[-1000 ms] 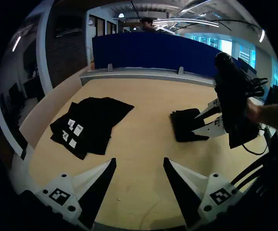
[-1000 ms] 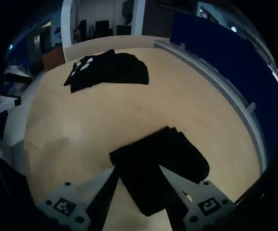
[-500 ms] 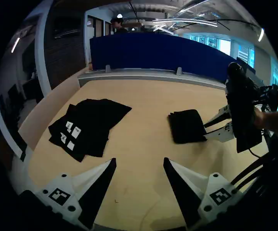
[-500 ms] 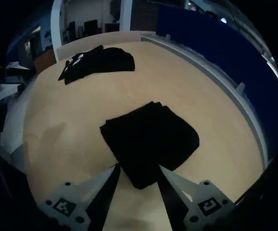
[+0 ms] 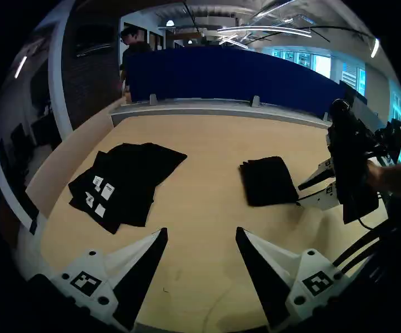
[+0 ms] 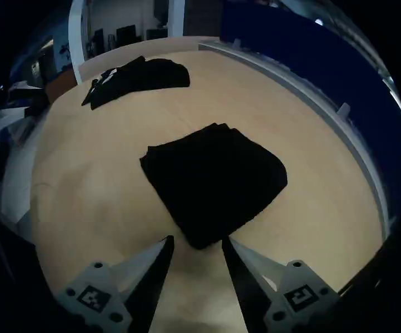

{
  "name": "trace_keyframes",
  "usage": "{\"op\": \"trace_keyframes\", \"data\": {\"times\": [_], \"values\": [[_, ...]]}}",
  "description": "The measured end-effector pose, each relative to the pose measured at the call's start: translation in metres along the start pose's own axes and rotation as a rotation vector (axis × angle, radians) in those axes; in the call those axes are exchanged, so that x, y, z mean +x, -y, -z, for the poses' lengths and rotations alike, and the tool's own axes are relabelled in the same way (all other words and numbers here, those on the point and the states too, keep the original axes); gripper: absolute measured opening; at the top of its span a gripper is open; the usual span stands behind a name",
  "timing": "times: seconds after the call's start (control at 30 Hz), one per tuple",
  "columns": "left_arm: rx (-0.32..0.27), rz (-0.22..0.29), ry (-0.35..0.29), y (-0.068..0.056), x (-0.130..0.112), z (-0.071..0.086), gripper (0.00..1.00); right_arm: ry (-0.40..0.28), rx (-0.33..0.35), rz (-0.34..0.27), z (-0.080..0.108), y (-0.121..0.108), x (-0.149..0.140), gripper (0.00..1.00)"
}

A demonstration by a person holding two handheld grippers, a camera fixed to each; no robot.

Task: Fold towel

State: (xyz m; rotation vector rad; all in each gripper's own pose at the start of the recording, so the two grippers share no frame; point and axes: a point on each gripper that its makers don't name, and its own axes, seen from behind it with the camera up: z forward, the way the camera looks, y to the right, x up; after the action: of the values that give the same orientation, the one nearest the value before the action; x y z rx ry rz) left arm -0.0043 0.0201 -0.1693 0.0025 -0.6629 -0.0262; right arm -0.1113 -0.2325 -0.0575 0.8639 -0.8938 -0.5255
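A folded black towel point(image 5: 267, 180) lies flat on the wooden table point(image 5: 206, 139), right of centre in the left gripper view. My right gripper point(image 5: 306, 191), held by a hand point(image 5: 386, 177), sits just beyond the towel's right edge. In the right gripper view the folded towel point(image 6: 214, 177) lies ahead of my right gripper point(image 6: 198, 241), which is open, with the towel's near corner just at its fingertips. My left gripper point(image 5: 200, 233) is open over bare table. A loose pile of black towels point(image 5: 125, 177) with white tags lies at the left.
A blue partition point(image 5: 228, 72) with a grey rail runs along the table's far edge, and a person point(image 5: 131, 47) stands behind it. The pile of towels point(image 6: 139, 77) lies at the far end in the right gripper view. Bare wood separates pile and folded towel.
My right gripper has drawn back off the folded towel, which now lies flat and free. The person behind the partition has walked to the left. My left gripper has barely moved.
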Motion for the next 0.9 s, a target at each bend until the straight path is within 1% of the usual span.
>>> {"op": "trace_keyframes", "data": {"times": [0.07, 0.13, 0.33, 0.47, 0.67, 0.9], "values": [[0.001, 0.001, 0.001, 0.0006, -0.0008, 0.0002, 0.91, 0.001, 0.001, -0.005, -0.0013, 0.0000, -0.0011, 0.61], [0.002, 0.001, 0.001, 0.0011, -0.0011, 0.0004, 0.91, 0.002, 0.000, -0.011, -0.0025, -0.0007, -0.0018, 0.56], [0.003, 0.002, 0.000, 0.0016, -0.0003, 0.0011, 0.91, 0.001, -0.008, -0.032, -0.0052, -0.0047, -0.0017, 0.37], [0.002, 0.000, 0.000, 0.0010, 0.0001, 0.0011, 0.91, 0.001, -0.009, -0.040, -0.0053, -0.0057, -0.0013, 0.28], [0.002, -0.002, 0.000, 0.0003, 0.0005, 0.0017, 0.91, 0.010, -0.019, -0.029, -0.0039, -0.0049, -0.0053, 0.23], [0.003, -0.002, -0.001, 0.0018, 0.0010, 0.0016, 0.91, 0.015, -0.023, -0.034, -0.0038, -0.0033, -0.0089, 0.23]]}}
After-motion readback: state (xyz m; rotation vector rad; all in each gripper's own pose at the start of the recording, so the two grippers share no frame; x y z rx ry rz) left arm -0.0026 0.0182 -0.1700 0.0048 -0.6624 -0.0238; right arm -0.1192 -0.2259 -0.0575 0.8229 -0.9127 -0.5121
